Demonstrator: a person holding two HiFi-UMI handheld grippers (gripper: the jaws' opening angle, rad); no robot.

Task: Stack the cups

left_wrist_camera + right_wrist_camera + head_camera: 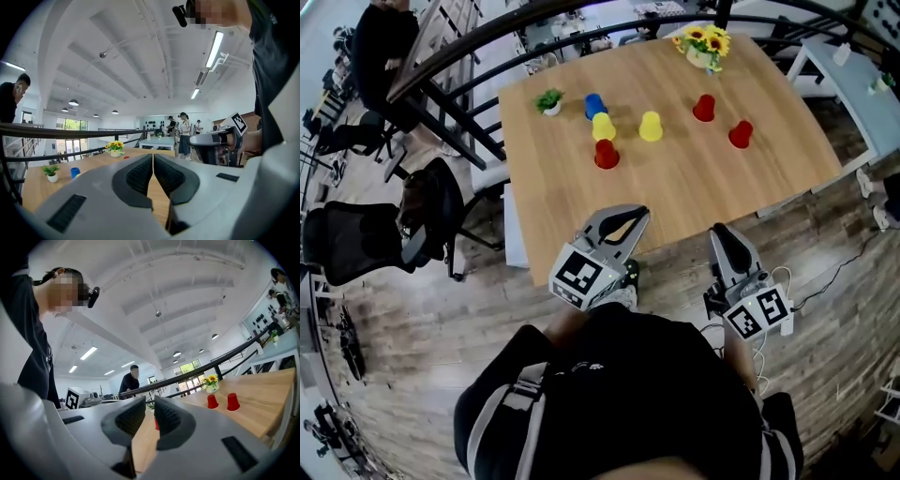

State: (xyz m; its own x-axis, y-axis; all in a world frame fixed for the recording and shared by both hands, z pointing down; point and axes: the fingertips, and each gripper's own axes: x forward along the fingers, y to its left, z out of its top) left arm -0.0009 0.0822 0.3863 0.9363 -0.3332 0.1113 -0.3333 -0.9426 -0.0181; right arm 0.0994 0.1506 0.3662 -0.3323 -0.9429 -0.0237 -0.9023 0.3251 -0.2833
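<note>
Six upside-down cups stand apart on the wooden table (pixel 712 202): a blue cup (pixel 595 104), two yellow cups (pixel 603 127) (pixel 650 126) and three red cups (pixel 607 154) (pixel 704 108) (pixel 741 134). My left gripper (pixel 632 218) hovers over the table's near edge, shut and empty, well short of the cups. My right gripper (pixel 718 231) is held just off the near edge, shut with only a thin slit between its pads, holding nothing. The right gripper view shows two red cups (pixel 212 401) (pixel 233 401) far ahead. The left gripper view catches the blue cup (pixel 75 172).
A small green plant (pixel 549 101) stands at the table's far left, and a sunflower pot (pixel 703 44) at the far edge. A black railing (pixel 459 66) runs behind the table. Office chairs (pixel 356 239) stand at the left. Another white table (pixel 853 84) is at the right.
</note>
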